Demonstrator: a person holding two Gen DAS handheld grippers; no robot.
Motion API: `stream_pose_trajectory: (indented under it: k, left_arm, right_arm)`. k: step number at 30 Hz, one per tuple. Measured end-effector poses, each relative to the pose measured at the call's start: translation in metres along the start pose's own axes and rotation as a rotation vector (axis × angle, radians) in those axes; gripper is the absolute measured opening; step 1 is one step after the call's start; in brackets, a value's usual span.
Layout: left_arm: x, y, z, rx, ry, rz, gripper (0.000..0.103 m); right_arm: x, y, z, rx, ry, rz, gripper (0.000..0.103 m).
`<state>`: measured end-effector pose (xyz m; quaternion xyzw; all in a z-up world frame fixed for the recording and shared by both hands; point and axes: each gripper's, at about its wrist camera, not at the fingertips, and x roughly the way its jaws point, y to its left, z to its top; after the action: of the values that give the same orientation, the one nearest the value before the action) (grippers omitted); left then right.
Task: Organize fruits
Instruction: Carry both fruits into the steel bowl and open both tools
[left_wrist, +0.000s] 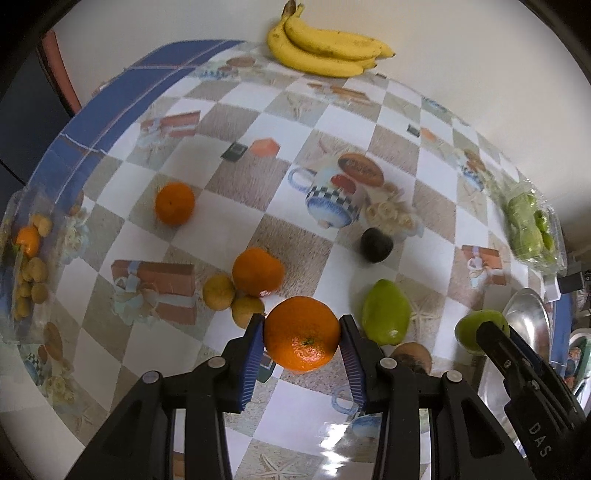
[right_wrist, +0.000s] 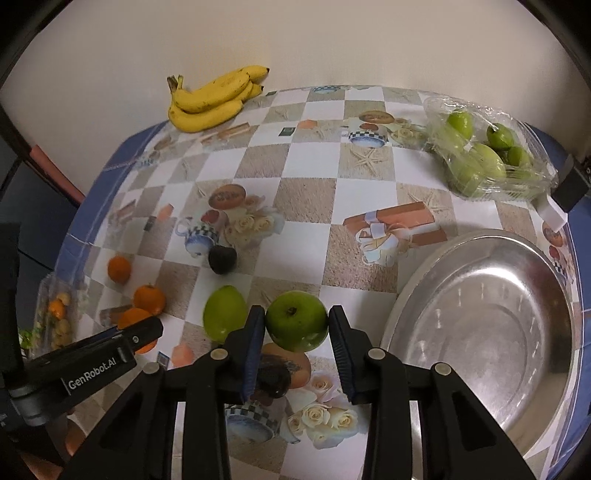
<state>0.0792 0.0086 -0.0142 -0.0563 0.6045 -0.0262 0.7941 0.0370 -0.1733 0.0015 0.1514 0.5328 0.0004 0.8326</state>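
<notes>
My left gripper clamps an orange between its blue pads, held clear above the checked tablecloth. My right gripper grips a round green apple the same way, stem end facing up.

Taking the steel basin as the landmark: the apple hangs just left of its rim. A pale green fruit lies further left of the apple, on the cloth. A dark, nearly black fruit sits beyond that, toward the wall. Two more oranges and two small yellowish fruits rest well left of the basin. A clear bag of green fruit lies behind the basin, by the far edge. A bunch of bananas rests at the far left corner against the wall. Another clear bag of small fruit sits at the cloth's left edge.
</notes>
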Motion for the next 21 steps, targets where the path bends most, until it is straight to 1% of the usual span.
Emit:
stream_pose_trajectory:
  k: [7,12,16,21]
  left_arm:
    - [-0.012,-0.008,-0.006,0.017,-0.036,-0.010,0.043]
    - [-0.018,-0.028,-0.010,0.070,-0.062,-0.013,0.043]
    - [-0.023,-0.054,-0.016,0.136,-0.081,-0.021,0.043]
    - [-0.026,-0.089,-0.026,0.223,-0.090,-0.046,0.043]
  right_arm:
    - [-0.010,-0.011,0.000,0.036,-0.008,0.003,0.037]
    - [-0.021,-0.026,0.001,0.082,-0.030,0.008,0.037]
    - [-0.031,-0.044,0.001,0.122,-0.045,-0.028,0.037]
    - [-0.038,-0.081,-0.006,0.217,-0.049,-0.098,0.037]
